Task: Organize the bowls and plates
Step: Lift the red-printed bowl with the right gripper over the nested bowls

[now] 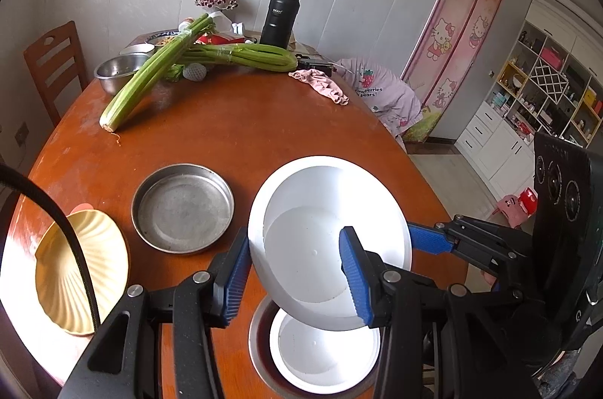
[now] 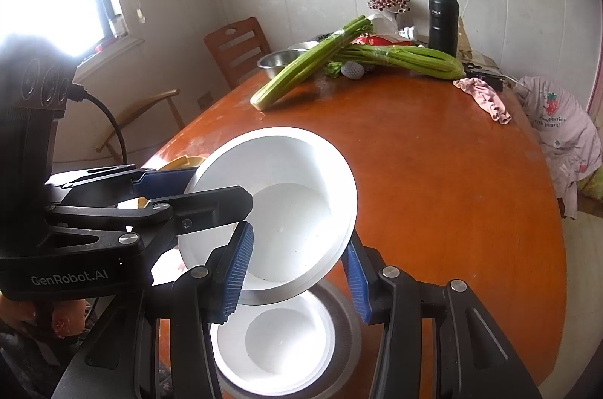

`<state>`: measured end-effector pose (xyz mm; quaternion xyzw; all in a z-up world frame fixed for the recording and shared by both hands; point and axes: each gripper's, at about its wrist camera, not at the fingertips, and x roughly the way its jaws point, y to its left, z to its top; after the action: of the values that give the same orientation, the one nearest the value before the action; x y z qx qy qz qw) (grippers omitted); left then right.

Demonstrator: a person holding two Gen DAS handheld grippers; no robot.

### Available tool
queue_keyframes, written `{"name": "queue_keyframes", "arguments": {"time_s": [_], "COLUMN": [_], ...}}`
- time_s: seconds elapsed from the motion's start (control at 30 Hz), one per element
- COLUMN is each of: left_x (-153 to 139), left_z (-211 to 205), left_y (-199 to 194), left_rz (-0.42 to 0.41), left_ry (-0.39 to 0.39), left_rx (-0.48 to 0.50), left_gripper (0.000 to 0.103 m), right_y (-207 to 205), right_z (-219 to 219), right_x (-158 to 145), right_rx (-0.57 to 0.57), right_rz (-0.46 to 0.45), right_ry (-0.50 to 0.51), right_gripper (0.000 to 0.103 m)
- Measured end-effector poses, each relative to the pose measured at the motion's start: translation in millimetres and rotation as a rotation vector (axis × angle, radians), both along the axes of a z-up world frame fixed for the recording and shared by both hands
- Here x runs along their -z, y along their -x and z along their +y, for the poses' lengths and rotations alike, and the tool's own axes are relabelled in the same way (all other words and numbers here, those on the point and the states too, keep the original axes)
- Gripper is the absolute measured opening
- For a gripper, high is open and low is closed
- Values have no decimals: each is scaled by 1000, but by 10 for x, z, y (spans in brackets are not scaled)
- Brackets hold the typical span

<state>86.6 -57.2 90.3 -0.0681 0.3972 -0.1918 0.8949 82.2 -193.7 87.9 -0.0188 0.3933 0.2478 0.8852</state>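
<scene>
A white bowl (image 1: pixel 320 210) (image 2: pixel 286 195) hangs tilted above the table, held from both sides. My left gripper (image 1: pixel 296 276) is shut on its left wall, one blue pad outside and one inside. My right gripper (image 2: pixel 297 276) is shut on the opposite wall, and its blue finger (image 1: pixel 429 240) shows at the bowl's right side. Directly below sits a second white bowl (image 1: pixel 324 353) (image 2: pixel 279 342) inside a shallow metal dish (image 1: pixel 260 350) (image 2: pixel 348 327). In the right wrist view, the left gripper's fingers (image 2: pixel 211 203) reach in from the left.
A round steel pan (image 1: pixel 182 210) and a yellow shell-shaped plate (image 1: pixel 83 267) lie left of the bowls. Celery bunches (image 1: pixel 150 78), a steel bowl (image 1: pixel 120 69), a black flask (image 1: pixel 280 14) and a pink cloth (image 1: pixel 320 84) fill the far end of the table (image 1: pixel 233 127). A wooden chair (image 1: pixel 52 60) stands at the far left.
</scene>
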Motion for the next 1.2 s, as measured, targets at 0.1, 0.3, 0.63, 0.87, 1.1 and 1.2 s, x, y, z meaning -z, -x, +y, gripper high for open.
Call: {"name": "queue_keyframes", "arguments": {"time_s": [0.1, 0.3, 0.63, 0.87, 1.1, 1.2], "left_x": [23, 69, 224, 354, 482, 525], "left_z": [-5, -10, -11, -70, -132, -147], "left_y": [68, 210, 452, 548, 591, 587], "left_rz": [-1, -5, 9, 23, 39, 45], "left_ry": [1, 2, 10, -3, -16, -15], "left_rx": [2, 8, 19, 29, 34, 38], "left_gripper": [46, 46, 46, 46, 46, 46], "right_y": [74, 204, 417, 569, 656, 676], "right_z": [1, -2, 0, -24, -80, -89], "right_x": [19, 48, 175, 306, 445, 482], "right_rx": [1, 5, 9, 15, 26, 32], "right_rz": [1, -4, 6, 22, 46, 51], "right_ry": [-1, 1, 9, 6, 9, 14], "right_gripper": [49, 49, 49, 50, 50, 50]}}
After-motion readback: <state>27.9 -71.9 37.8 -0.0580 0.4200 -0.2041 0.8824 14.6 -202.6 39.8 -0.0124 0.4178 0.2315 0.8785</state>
